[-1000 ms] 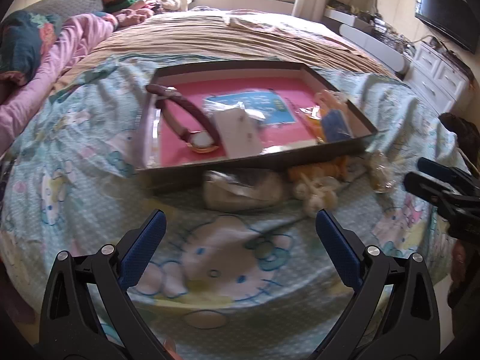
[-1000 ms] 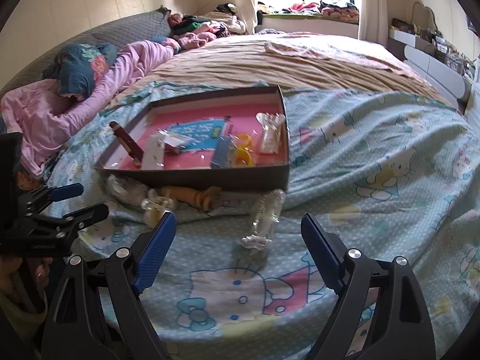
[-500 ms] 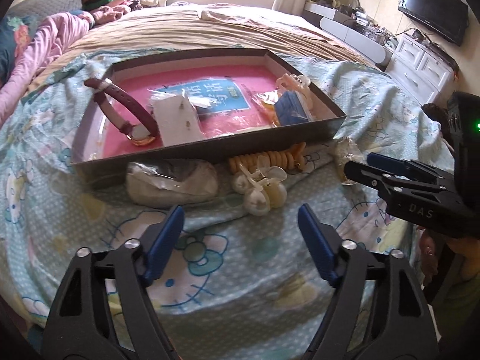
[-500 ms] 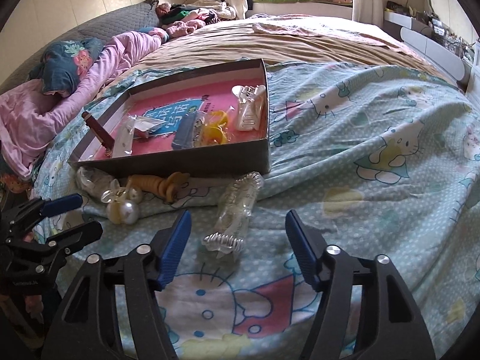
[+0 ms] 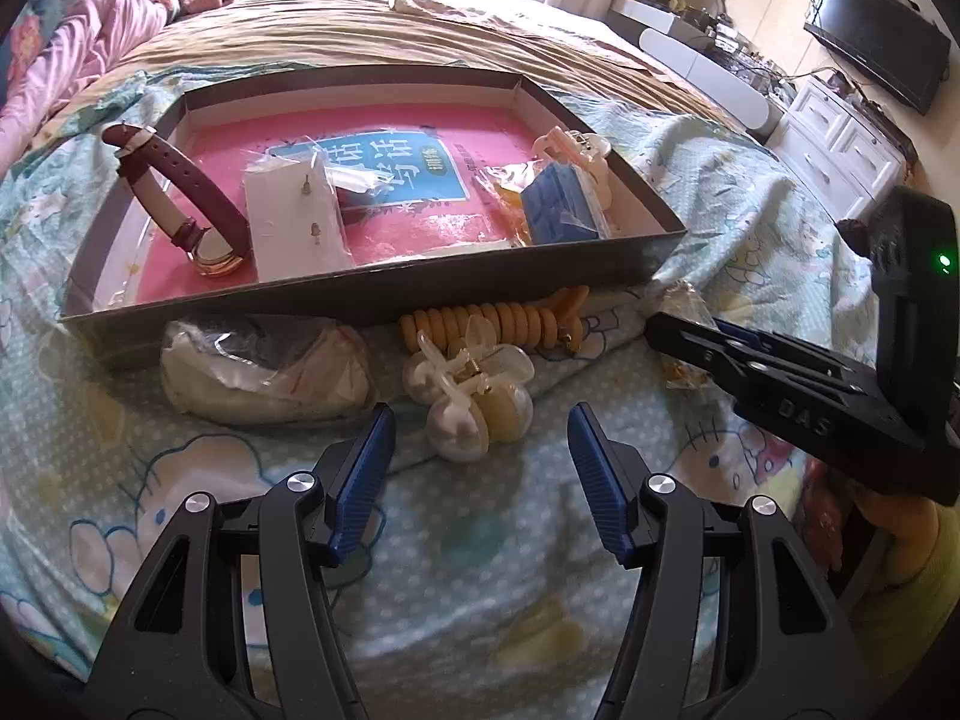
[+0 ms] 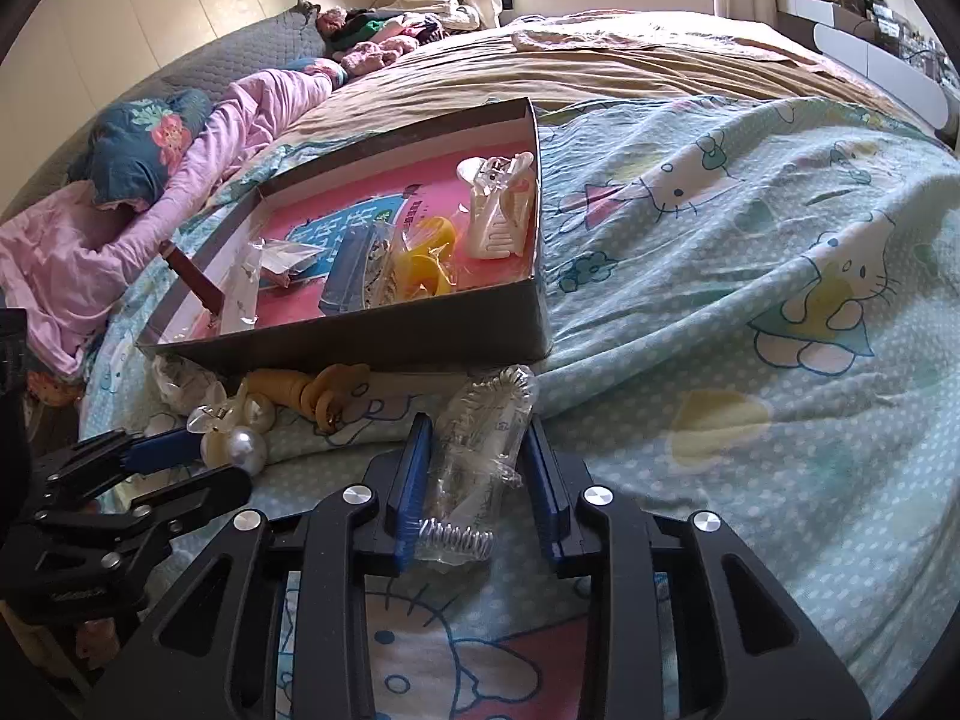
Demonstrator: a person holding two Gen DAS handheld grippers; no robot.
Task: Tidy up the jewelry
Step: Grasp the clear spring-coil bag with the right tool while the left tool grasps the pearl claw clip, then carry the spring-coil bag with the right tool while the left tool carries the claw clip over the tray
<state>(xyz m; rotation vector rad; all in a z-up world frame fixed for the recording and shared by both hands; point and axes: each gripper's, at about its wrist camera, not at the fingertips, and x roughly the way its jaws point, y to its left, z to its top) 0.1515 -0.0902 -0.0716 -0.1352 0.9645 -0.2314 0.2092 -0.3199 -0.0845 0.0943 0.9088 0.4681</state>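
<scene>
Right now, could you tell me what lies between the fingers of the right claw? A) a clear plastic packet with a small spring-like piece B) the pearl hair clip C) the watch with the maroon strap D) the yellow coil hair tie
A: the right claw has its fingers on either side of the clear packet on the bedspread, though whether they press it is unclear.

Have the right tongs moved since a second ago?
Yes. The right tongs advanced toward the box and now straddle the clear packet, narrowed but not visibly clamped.
</scene>
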